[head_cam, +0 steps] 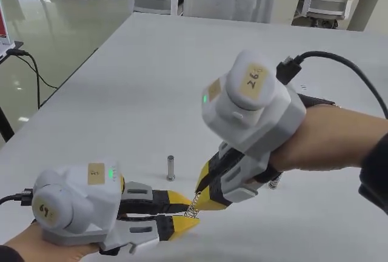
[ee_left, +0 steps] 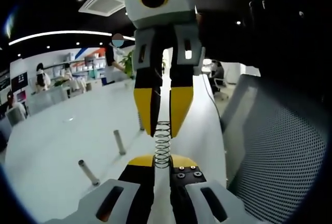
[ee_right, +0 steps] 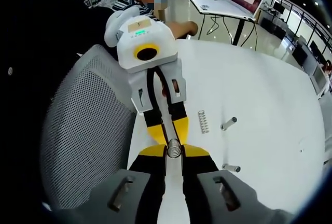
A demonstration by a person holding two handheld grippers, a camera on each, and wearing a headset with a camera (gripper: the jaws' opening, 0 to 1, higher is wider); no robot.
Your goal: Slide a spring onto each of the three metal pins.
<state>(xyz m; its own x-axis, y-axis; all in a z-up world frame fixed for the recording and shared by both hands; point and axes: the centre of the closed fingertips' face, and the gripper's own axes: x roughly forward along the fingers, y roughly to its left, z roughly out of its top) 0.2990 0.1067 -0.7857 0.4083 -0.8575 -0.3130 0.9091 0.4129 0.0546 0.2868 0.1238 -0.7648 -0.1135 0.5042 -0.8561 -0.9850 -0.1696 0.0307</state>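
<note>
On the near left, the left gripper (ee_left: 162, 163) has its yellow-tipped jaws drawn narrow on one end of a thin coiled steel spring (ee_left: 162, 146). The spring is held in the air above the white desk (head_cam: 182, 80), stretched between the two tools. Just beyond it a short grey metal pin (head_cam: 171, 168) stands upright and bare, and the pins lying in both gripper views are bare as well. To the right, the right gripper (ee_right: 174, 154) pinches the spring's other end, jaws also narrow. At the far right a second loose steel spring (ee_right: 203, 121) lies flat on the desk, near the pins.

The task looks barely begun: none of these pins carries a spring, so all three fittings appear to remain. Whether a pin already sits inside the held spring cannot be told, since the jaws cover both of its ends. In the head view the right gripper's body hides the desk behind it, and a third spring may lie there.
</note>
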